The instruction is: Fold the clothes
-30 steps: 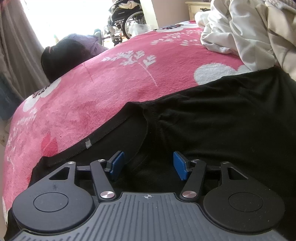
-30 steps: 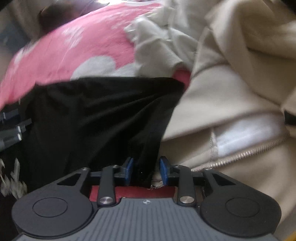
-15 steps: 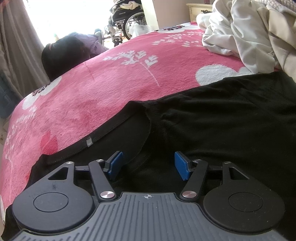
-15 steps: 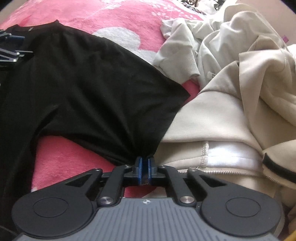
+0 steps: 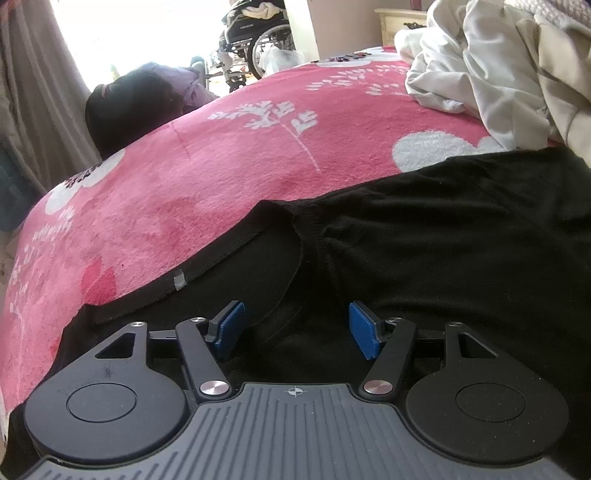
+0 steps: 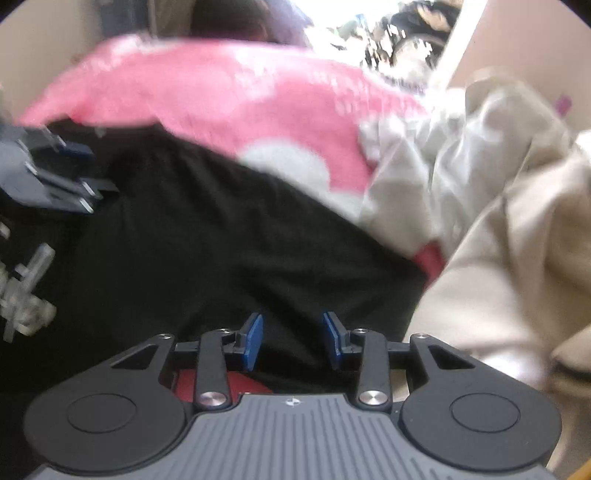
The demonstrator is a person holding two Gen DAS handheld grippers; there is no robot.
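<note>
since half a second ago the right gripper (image 6: 292,339) has swung round over the black cotton t-shirt (image 5: 424,251), and its blue pads, then pinched shut on the shirt's edge, now stand apart and are opening; black cloth lies under the gap but the pads do not press on it. the view from that gripper is blurred. the left gripper (image 5: 295,328) has kept its place above the shirt's neckline, jaws spread wide, with the ribbed collar and its small grey tag (image 5: 178,281) just ahead of its left pad; nothing is clamped. the shirt lies spread flat on the fluffy pink blanket with white flower and leaf prints (image 5: 221,155), its far right part touching the rumpled pile of cream and white garments (image 5: 509,74). beyond the bed's far edge are a dark rounded bundle (image 5: 133,107) and a wheelchair (image 5: 258,33) near a bright window.
</note>
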